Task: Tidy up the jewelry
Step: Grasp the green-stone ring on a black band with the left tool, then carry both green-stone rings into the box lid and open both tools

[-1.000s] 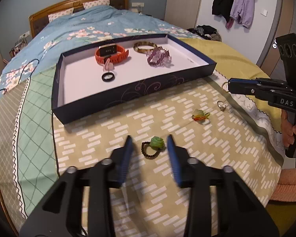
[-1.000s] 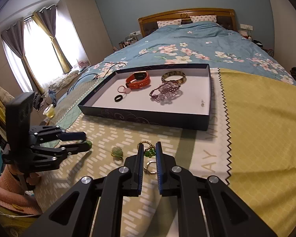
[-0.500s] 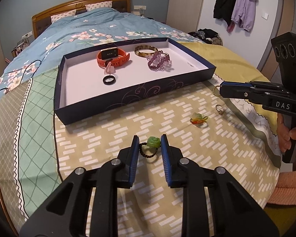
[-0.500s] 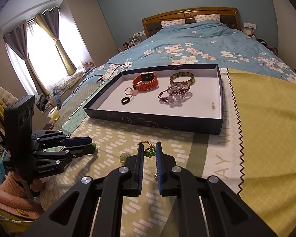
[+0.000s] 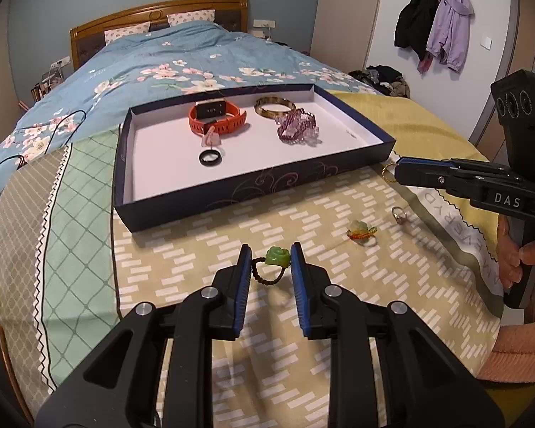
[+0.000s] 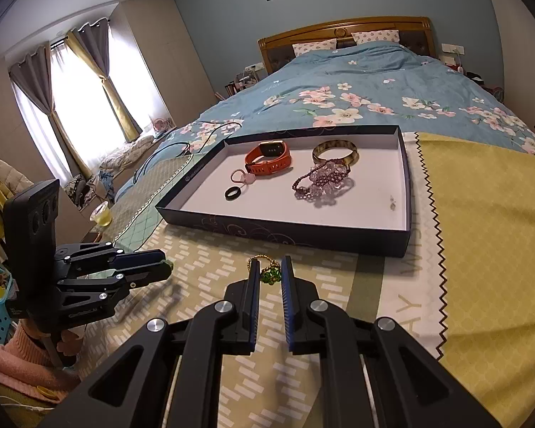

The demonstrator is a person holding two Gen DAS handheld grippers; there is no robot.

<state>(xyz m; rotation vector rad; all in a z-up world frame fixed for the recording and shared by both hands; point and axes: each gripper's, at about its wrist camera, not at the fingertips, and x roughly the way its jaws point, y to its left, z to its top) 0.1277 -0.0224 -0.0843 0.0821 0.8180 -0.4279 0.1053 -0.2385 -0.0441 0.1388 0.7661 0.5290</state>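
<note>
Bedroom, foot edge of bed (image 5: 339, 339): jewelry sorting.
Left claw (image 5: 267, 255) newly clenched on green ring (image 5: 277, 256); right claw (image 6: 270, 274) grasping gold chain (image 6: 264, 271); tray (image 5: 267, 187) next.

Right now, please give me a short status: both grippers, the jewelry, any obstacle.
Left gripper shut on green ring. Right gripper shut on gold ring. Tray ahead, nothing in the way.
</note>
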